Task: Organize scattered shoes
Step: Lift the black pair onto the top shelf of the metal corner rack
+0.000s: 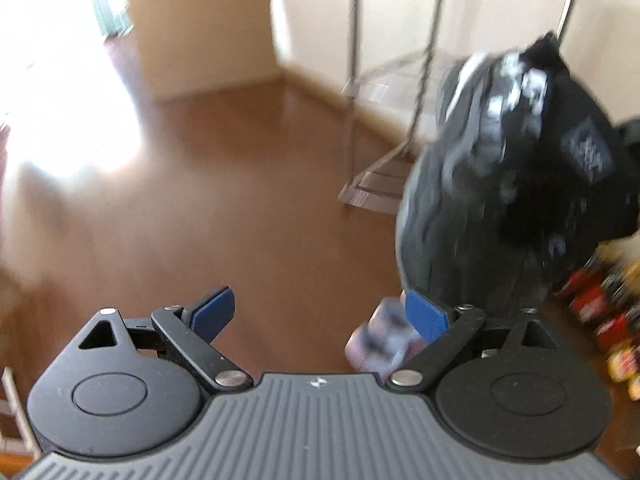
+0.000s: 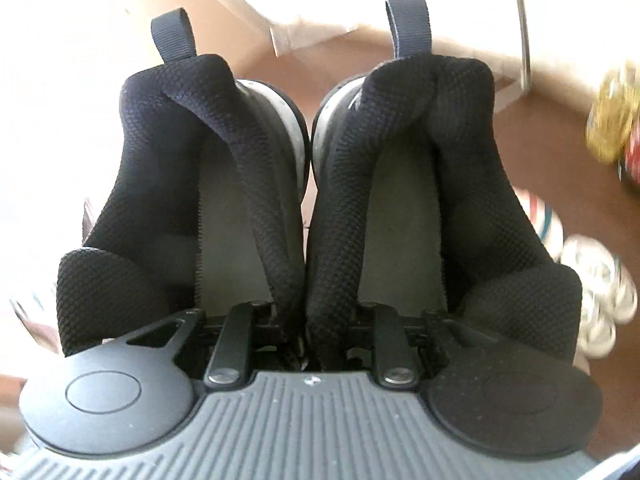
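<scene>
The right gripper [image 2: 306,320] points into two black shoes [image 2: 248,184], fingers pinching their touching inner collars together, lifted above the floor [image 2: 532,136]. The left gripper [image 1: 320,312] hovers spread and empty, the shoes [image 1: 500,184] just right of it.

Black honeycomb mesh is seen on both shoes [image 2: 304,208] (grey insoles inside); blue pads [image 1: 426,316] at five o'clock, brown floor [image 1: 240,200].

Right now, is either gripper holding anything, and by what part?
The right gripper holds the pair of black shoes, its fingers pinching their two inner collar walls together. The left gripper is open, holding nothing.
</scene>
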Tool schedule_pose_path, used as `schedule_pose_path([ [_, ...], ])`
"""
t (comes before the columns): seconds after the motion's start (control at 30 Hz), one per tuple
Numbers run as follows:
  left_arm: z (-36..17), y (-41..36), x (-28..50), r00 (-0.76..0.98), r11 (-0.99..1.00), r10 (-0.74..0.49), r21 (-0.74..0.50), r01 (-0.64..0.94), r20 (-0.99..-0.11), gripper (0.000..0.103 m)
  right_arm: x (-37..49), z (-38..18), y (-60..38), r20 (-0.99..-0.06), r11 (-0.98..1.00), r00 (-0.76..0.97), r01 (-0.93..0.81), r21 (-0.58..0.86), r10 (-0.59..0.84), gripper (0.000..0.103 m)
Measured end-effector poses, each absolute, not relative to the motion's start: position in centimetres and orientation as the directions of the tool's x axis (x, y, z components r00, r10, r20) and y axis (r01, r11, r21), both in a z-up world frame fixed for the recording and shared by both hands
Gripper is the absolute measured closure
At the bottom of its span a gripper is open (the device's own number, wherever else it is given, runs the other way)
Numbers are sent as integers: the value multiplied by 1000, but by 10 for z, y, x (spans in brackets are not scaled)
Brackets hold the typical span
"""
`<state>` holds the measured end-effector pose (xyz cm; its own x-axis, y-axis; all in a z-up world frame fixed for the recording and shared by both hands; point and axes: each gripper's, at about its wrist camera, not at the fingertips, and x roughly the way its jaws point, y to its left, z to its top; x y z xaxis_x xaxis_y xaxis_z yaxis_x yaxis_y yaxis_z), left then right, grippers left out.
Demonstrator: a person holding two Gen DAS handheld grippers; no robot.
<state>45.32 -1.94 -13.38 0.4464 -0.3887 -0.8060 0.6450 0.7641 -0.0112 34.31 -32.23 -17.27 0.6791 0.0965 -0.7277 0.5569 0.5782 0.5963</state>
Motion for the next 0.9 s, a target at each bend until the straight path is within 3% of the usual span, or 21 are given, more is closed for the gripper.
schedule_pose_path([
  [0.13, -92, -78, 513, 427, 681, -502, -40, 731, -752, 9, 382, -63, -390, -650, 609, 759, 530, 591, -30, 85],
  [0.27, -52, -137, 571, 380, 584, -593, -53, 810, -710, 9, 439, 34, -444, -638, 665, 757, 549, 506, -141, 84],
  [0.43, -24, -183, 630, 291, 468, -658, -75, 880, -695, 9, 547, 141, -509, -760, 715, 620, 621, 322, -196, 84],
  [0.6, -19, -226, 681, 240, 412, -691, -98, 906, -682, 9, 643, 172, -561, -880, 720, 439, 668, 186, -180, 84],
  [0.83, -43, -231, 694, 208, 397, -664, -103, 912, -718, 9, 748, 123, -597, -964, 754, 205, 657, 6, -171, 84],
  [0.9, -42, -235, 696, 217, 396, -655, -85, 914, -724, 9, 756, 120, -599, -969, 755, 183, 656, -6, -167, 77],
])
